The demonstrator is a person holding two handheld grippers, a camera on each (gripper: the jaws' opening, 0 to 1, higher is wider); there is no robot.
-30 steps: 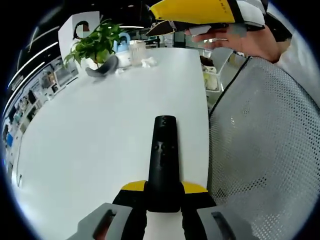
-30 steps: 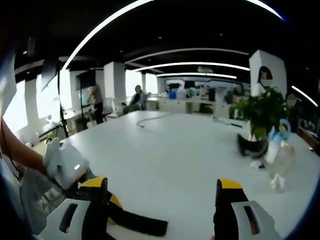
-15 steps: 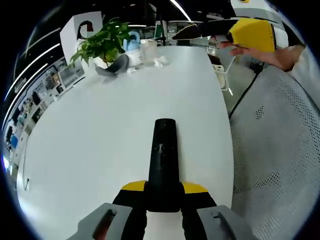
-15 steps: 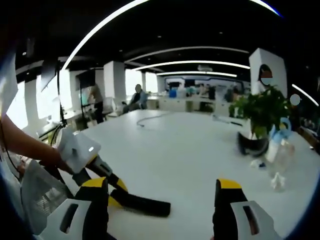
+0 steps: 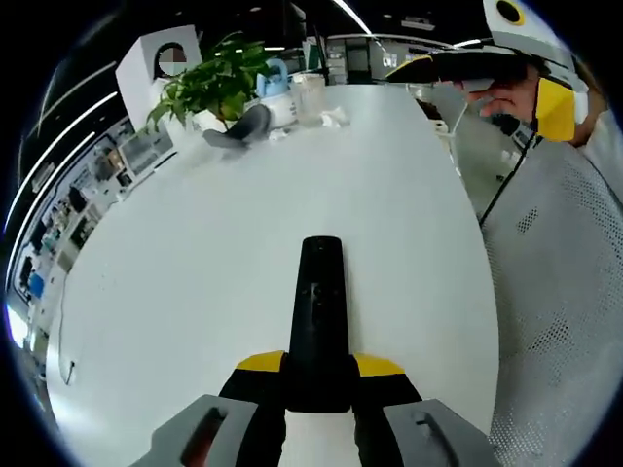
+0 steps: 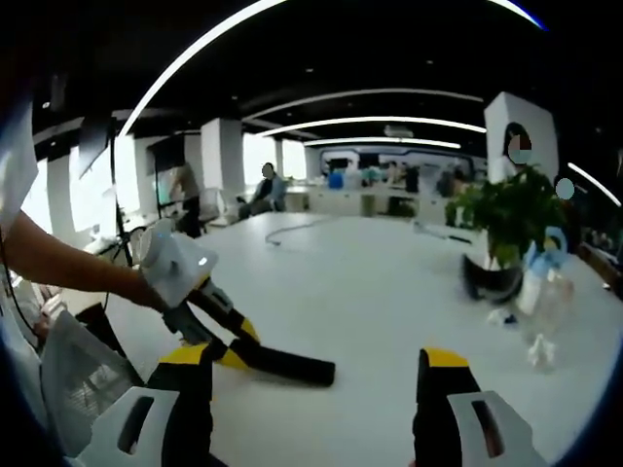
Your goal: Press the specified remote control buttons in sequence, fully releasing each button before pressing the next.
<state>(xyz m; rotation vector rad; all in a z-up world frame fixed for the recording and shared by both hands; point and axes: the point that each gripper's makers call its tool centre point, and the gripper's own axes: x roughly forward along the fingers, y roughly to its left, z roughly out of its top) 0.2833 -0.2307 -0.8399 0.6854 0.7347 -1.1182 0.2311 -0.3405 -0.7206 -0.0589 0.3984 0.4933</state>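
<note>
You had the left tool [image 5: 319, 389] clamped on the remote [image 5: 318, 311], long axis pointing away over the white worktop [image 5: 195, 253]; right tool [image 6: 316, 409] wide open, remote ahead-left of it

My right gripper [image 6: 316, 409] has its jaws wide apart, nothing between them. Ahead to its left, the left gripper [image 6: 219, 331] clamps the black remote [image 6: 287, 367] over the white table [image 6: 370, 292]. A potted plant [image 6: 501, 229] stands far ahead to the right.
</note>
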